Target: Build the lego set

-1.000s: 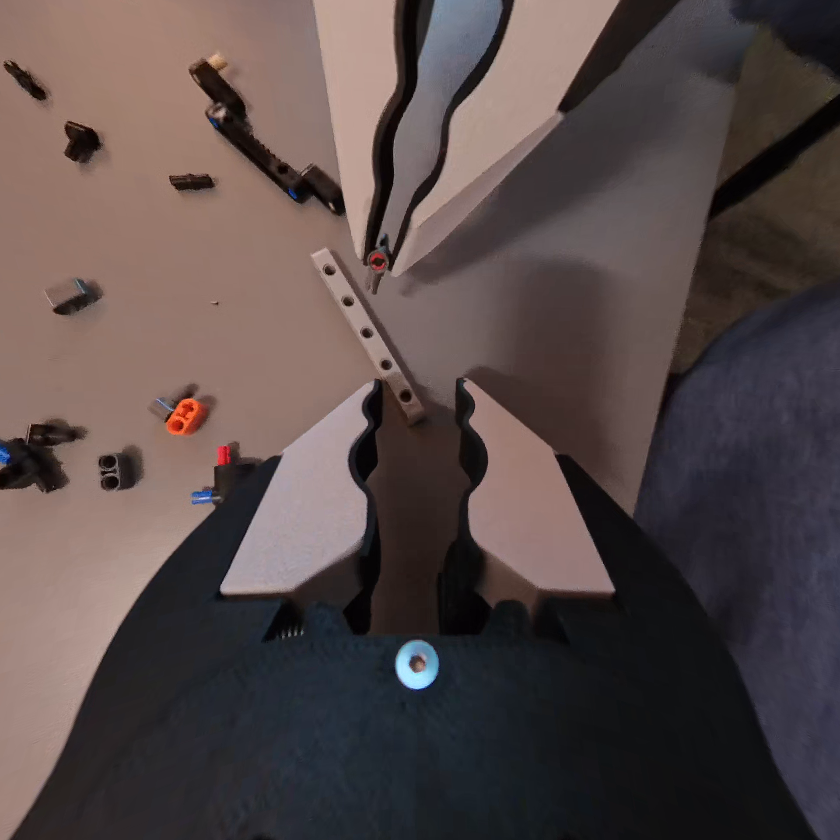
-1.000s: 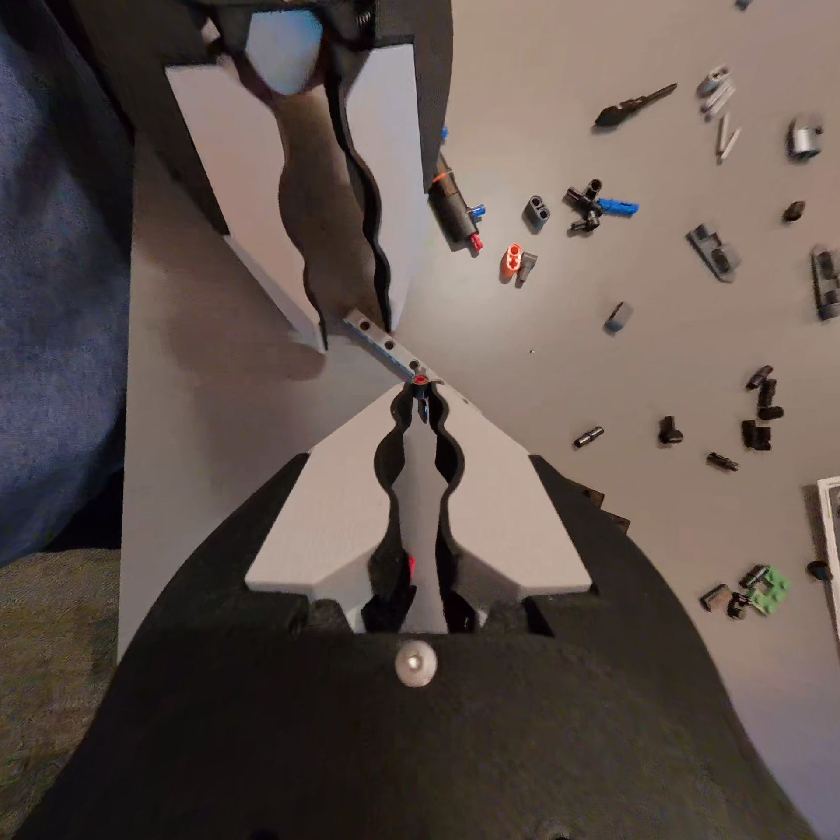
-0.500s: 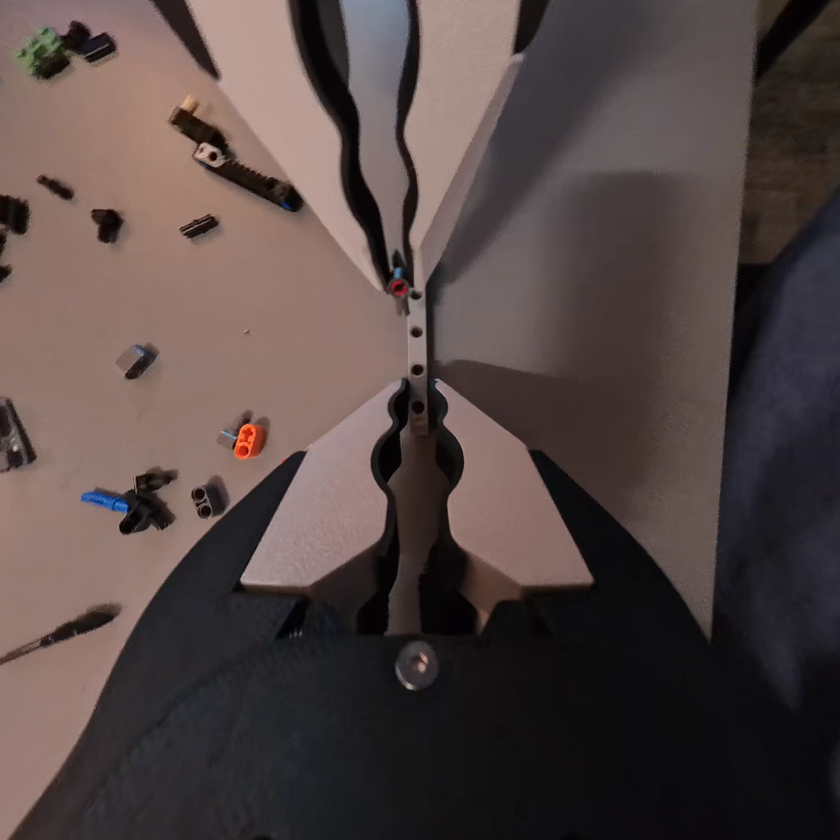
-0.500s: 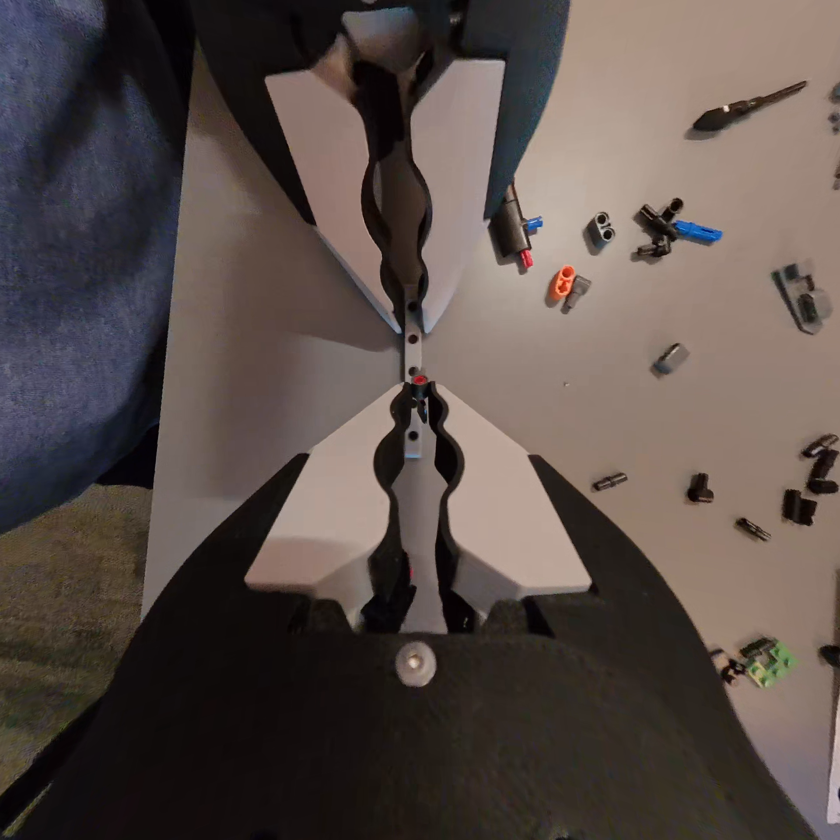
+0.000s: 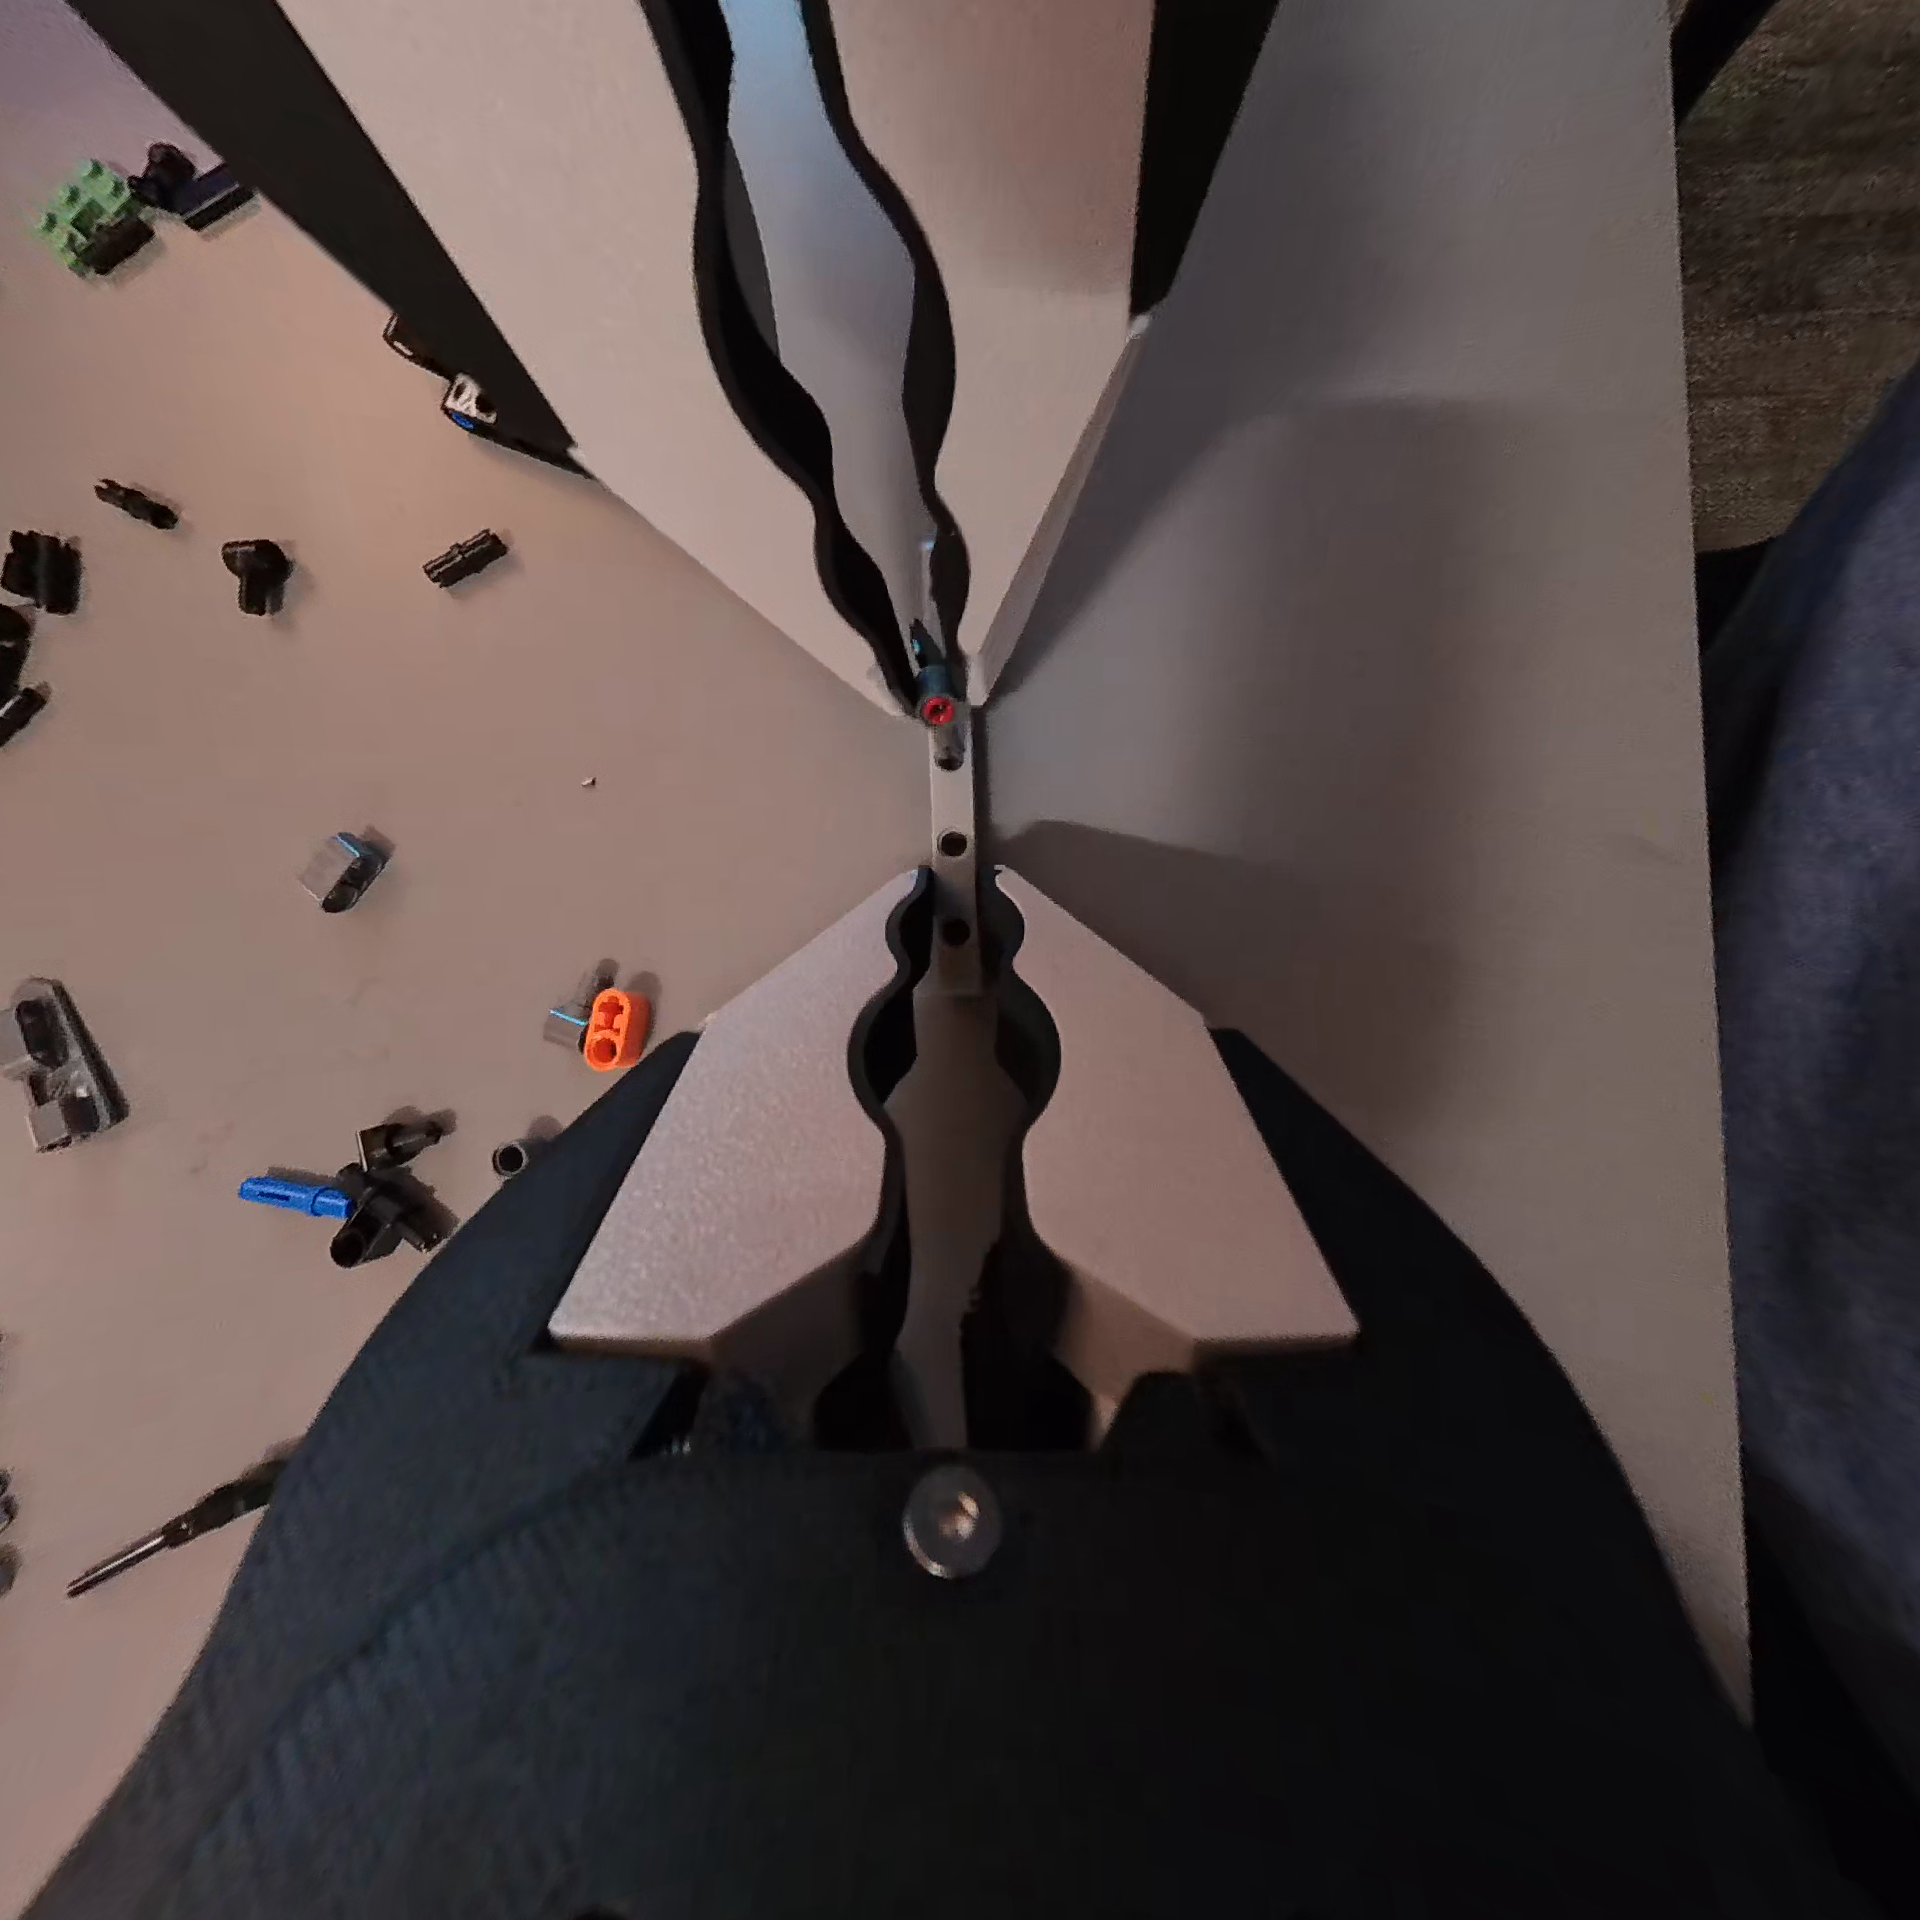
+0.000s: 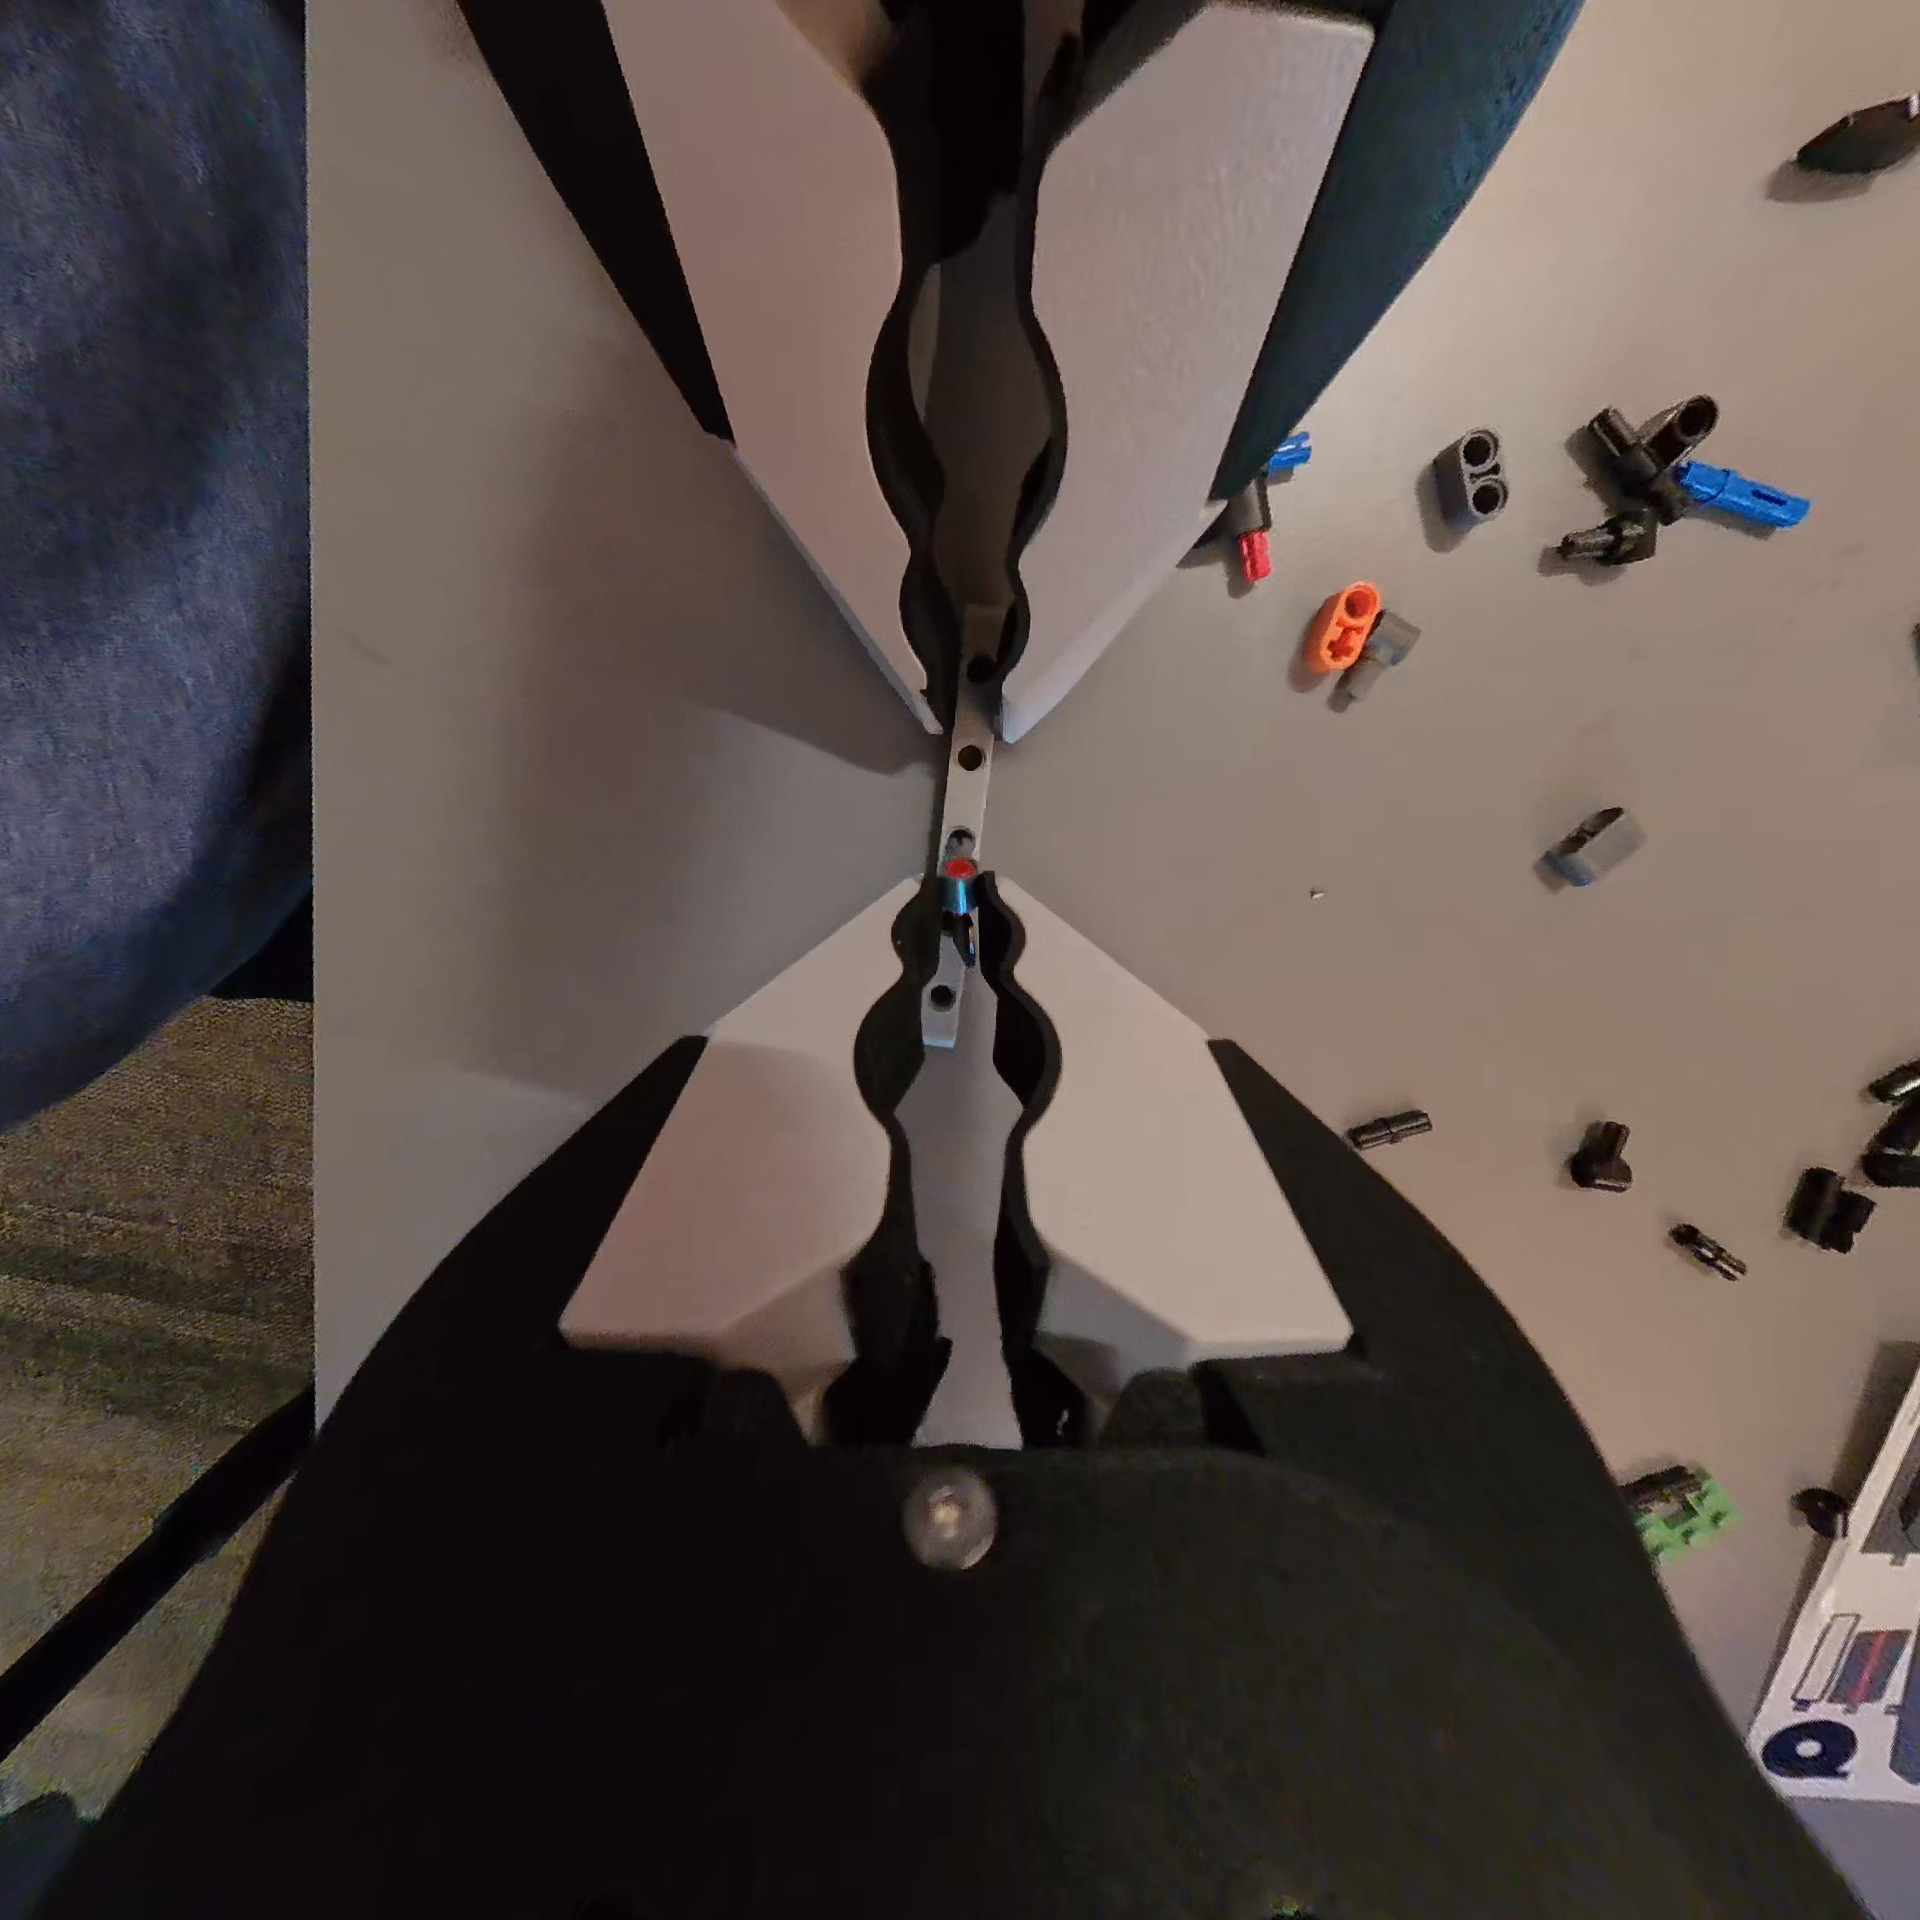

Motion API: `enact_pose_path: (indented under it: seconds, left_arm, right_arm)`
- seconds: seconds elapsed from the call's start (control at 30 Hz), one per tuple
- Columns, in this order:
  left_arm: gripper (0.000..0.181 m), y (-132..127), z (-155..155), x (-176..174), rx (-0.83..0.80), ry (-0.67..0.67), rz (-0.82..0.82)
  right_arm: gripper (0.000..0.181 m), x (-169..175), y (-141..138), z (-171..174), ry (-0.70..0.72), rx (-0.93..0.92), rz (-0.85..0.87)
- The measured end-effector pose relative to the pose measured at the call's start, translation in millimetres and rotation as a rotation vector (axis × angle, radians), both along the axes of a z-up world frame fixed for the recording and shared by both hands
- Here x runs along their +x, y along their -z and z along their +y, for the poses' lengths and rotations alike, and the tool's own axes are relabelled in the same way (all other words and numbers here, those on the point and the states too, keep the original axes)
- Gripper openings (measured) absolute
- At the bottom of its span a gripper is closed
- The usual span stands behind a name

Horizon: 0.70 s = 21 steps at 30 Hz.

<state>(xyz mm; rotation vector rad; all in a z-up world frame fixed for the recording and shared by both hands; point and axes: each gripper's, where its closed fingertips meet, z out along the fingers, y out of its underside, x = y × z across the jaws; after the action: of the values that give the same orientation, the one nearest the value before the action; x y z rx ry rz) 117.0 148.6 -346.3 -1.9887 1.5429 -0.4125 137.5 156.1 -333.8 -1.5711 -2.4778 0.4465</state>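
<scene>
- The left gripper (image 5: 954,883) is closed on one end of a thin light-grey plastic beam with a row of round holes (image 5: 953,831); the beam points straight forward from between its tips.
- The right gripper (image 6: 958,883) faces it tip to tip and is closed on a small dark pin with a red end and a blue collar (image 6: 958,883).
- In the right wrist view the grey beam (image 6: 966,795) runs between both grippers, and its free end passes under the right gripper's tips, so the pin sits just above one of its holes.
- I cannot tell if the pin already enters the hole or only touches the beam.
- Both pieces are held over the edge part of the pale grey table (image 6: 623,831), near the person's blue clothing (image 6: 135,520).
- I judge the beam as very light and stiff, but smooth, so it can turn in the grip if it is pushed from the side.
- The best hold is on its narrow sides at the end, which leaves the holes free.
- The pin is tiny and slippery; a push that is not straight may make it jump out.
- Other loose parts, such as an orange two-hole connector (image 6: 1348,623) and a blue pin (image 6: 1735,497), lie well apart on the table.
</scene>
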Motion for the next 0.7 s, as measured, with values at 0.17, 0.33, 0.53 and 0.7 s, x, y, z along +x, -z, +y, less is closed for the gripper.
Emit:
enact_pose_path:
  seconds: [0.17, 0.33, 0.53, 0.7]
  left_arm:
    - [0.009, -0.4, 1.8, -2.4, 0.008, -0.036, -0.026]
    - [0.020, -3.1, 1.0, -7.4, 0.026, -0.070, -0.048]
    - [0.007, -0.2, -2.0, -5.7, -0.004, -0.090, -0.058]
    - [0.012, -1.8, 2.4, -5.8, 0.021, -0.117, -0.095]
  right_arm:
    - [0.004, -0.8, 1.4, 0.1, 0.006, 0.005, -0.025]
    - [0.003, -2.0, 1.9, -0.3, 0.021, -0.016, -0.016]
    - [0.003, -2.4, 1.9, -0.9, 0.037, 0.007, -0.023]
    - [0.004, -2.8, 1.3, 0.7, 0.059, -0.021, -0.004]
